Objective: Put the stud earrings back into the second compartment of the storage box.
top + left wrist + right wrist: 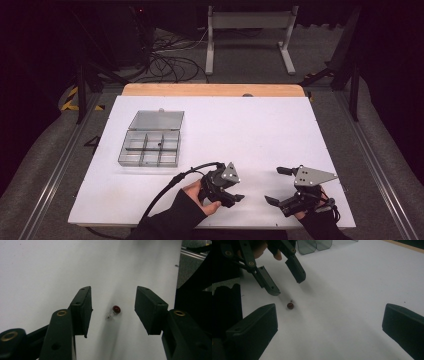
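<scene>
Item: red-headed pin (115, 310), lying flat on white table (45, 270). Sitting between L gripper (113, 308) pads, untouched; jaws released, hovering astride. Long axis running slantwise across gap. R gripper (329, 322) released, idling farther off; L nearer.

High view overlooks the table (280, 125); both gripper views skim it closely.

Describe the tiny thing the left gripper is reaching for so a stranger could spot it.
On the white table, look near the front edge, just ahead of the left gripper. There lies a small dark red bead on a short clear stem, alone on bare surface, far from the clear compartment box.
</scene>
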`<state>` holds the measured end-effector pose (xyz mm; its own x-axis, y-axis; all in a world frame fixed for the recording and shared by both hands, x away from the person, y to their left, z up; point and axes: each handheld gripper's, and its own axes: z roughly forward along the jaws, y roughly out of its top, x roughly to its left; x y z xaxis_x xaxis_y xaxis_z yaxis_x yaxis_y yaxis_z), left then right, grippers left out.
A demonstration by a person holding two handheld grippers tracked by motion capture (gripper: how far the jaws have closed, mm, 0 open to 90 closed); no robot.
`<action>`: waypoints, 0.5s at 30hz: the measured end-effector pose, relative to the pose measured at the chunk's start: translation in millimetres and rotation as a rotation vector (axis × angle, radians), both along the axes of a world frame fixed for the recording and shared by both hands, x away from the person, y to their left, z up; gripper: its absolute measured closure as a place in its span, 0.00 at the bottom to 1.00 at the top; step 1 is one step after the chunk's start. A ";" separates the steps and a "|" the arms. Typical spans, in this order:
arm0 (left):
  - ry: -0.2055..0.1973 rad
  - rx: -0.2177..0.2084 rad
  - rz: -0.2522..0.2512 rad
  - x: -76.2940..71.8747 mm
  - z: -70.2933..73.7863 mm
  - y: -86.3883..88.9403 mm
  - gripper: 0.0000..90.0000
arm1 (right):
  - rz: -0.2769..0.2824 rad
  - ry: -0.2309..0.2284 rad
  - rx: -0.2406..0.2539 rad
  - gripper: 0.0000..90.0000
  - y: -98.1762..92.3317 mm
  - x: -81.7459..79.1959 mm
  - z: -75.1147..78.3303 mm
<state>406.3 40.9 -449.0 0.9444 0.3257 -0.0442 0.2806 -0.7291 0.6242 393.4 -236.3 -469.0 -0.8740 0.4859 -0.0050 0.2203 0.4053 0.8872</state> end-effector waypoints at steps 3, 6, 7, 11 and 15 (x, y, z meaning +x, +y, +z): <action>-0.003 0.023 0.002 0.3 -4.8 -3.0 0.55 | 0.000 0.002 0.003 0.01 0.1 0.1 -0.2; 0.000 0.041 -0.007 0.7 -8.6 -5.8 0.57 | 0.001 0.001 0.002 0.01 0.0 0.1 -0.2; 0.001 0.048 -0.007 0.5 -11.3 -8.0 0.58 | 0.000 0.003 0.003 0.01 0.1 0.1 -0.2; 0.004 0.071 -0.006 2.1 -16.6 -10.9 0.60 | 0.000 0.003 0.003 0.01 0.3 0.1 -0.3; 0.009 0.087 -0.008 2.5 -18.8 -12.1 0.65 | 0.001 0.003 0.003 0.01 0.1 0.2 -0.3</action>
